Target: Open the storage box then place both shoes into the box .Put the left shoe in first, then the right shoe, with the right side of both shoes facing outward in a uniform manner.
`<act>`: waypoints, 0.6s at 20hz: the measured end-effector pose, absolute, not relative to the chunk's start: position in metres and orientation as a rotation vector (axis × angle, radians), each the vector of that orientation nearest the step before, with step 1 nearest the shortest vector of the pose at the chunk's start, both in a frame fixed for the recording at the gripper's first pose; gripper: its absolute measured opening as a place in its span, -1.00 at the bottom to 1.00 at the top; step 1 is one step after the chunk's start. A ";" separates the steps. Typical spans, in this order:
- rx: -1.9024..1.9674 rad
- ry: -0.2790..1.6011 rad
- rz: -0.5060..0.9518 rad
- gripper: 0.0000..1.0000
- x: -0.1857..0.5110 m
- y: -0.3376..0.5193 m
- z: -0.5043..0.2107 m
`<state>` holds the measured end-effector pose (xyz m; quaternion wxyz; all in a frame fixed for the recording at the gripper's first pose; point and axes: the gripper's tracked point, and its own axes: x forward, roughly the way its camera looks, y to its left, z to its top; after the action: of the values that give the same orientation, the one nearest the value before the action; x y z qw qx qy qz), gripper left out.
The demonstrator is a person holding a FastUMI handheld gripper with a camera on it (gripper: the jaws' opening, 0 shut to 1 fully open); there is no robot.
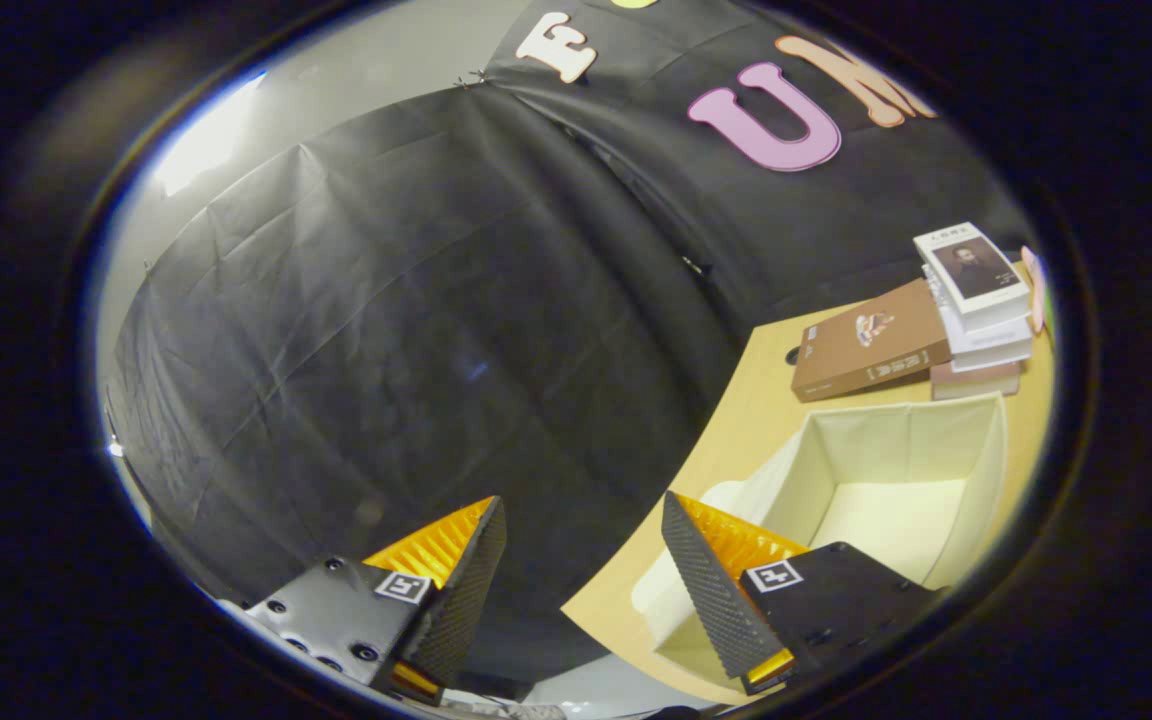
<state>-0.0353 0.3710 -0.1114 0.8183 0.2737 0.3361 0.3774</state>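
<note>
A cream fabric storage box [936, 440] stands open on the wooden table [746, 420], with nothing visible inside it. It lies just beyond my right finger [701, 580]. My gripper [581, 510] is open, nothing between its fingers, and it points past the table's edge at the black cloth wall. The left finger [466, 580] hangs off the table, over the cloth.
Beyond the box lies a brown book [871, 345] flat on the table, and beside it a stack of several books [976, 300]. The black cloth wall [436, 330] runs close along the table's far and left edges.
</note>
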 end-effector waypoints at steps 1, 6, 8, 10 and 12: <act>0.563 0.712 0.787 0.95 -0.033 0.360 -0.115; 0.512 0.685 0.712 0.99 -0.023 0.305 -0.111; 0.504 0.670 0.686 1.00 -0.021 0.281 -0.110; 0.472 0.648 0.650 1.00 -0.016 0.254 -0.111; 0.423 0.634 0.610 1.00 -0.014 0.227 -0.115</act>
<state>-0.0143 0.2268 -0.1148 0.8831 0.2033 0.3047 0.2932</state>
